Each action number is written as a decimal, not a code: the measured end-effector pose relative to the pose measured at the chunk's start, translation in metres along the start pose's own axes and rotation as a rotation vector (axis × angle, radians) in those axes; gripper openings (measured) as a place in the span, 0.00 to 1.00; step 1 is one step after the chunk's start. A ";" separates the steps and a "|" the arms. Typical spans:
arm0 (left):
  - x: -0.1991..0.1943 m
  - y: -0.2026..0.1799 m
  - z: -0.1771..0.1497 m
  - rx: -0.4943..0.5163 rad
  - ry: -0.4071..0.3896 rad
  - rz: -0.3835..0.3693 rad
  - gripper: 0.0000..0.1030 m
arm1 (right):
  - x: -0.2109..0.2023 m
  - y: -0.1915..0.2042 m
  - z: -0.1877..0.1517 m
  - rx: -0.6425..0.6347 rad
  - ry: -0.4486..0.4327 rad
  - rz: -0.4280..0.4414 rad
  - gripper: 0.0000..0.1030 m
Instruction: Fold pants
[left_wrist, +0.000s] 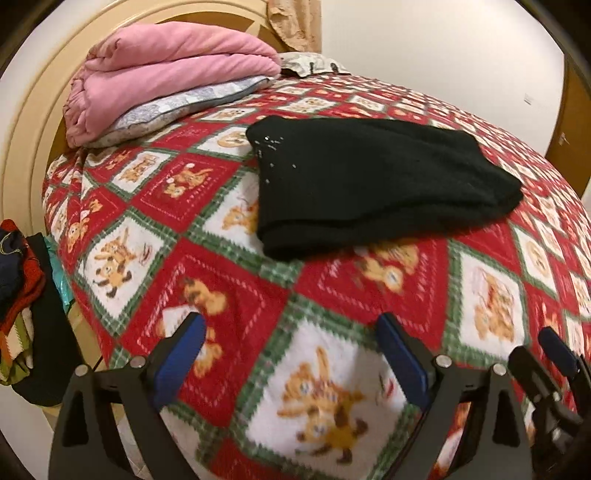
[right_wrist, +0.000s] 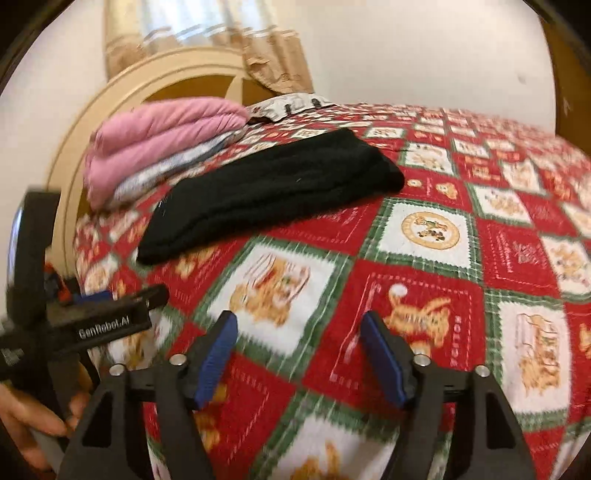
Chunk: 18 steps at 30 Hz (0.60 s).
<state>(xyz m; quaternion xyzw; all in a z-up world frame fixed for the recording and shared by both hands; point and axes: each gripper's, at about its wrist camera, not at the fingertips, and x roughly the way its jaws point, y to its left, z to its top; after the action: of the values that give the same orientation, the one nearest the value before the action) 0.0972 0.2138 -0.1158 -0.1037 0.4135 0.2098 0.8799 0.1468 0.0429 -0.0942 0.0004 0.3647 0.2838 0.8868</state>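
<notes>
pants (left_wrist: 376, 184) black, folded into a compact stacked rectangle w/ several layers, rounded fold edge facing the cams, a few white specks/lint near one corner. lying flat on the bed (left_wrist: 332, 295), on the red/green/white teddy-bear blanket (right_wrist: 424, 288), roughly mid-bed toward the headboard end, just beside the pillow stack but can't tell if touching. nothing on top of them.

left gripper (left_wrist: 291, 354): fingers wide apart, blue pads (left_wrist: 177, 365) facing each other, nothing between them, only blanket showing in the gap. clear of the pants, nearer the bed's front edge. in right wrist view same gripper (right_wrist: 122, 310) shows side-on at left edge, w/ a hand (right_wrist: 33, 424) on its handle; fingers' gap not readable from that angle.

right gripper (right_wrist: 299, 354): fingers spread wide, blue pads (right_wrist: 216, 362) apart, empty, blanket visible between. also clear of the pants, not touching them. its tip shows in left wrist view at far right (left_wrist: 554, 354), blurred.

rest: pink folded comforter (left_wrist: 166, 77) on a patterned pillow (left_wrist: 166, 110) at the headboard-side corner; cream curved headboard (left_wrist: 33, 122) behind; another pillow edge (right_wrist: 291, 105) farther back near the curtain (right_wrist: 273, 55). pile of mixed-colour clothes (left_wrist: 14, 288) off the bed's left side. both views motion-blurred.
</notes>
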 end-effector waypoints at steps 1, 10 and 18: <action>-0.003 0.000 -0.002 0.001 0.000 0.000 0.93 | -0.003 0.001 -0.001 -0.005 0.011 -0.002 0.70; -0.056 -0.010 -0.012 0.040 -0.111 -0.042 0.93 | -0.047 -0.031 0.003 0.300 0.198 0.036 0.70; -0.117 -0.030 -0.004 0.092 -0.263 -0.094 0.94 | -0.127 -0.021 0.022 0.242 0.011 -0.106 0.70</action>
<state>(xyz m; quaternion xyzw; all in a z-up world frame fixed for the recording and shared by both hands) 0.0414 0.1525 -0.0283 -0.0540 0.2984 0.1611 0.9392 0.0992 -0.0339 -0.0001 0.0864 0.4005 0.1905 0.8921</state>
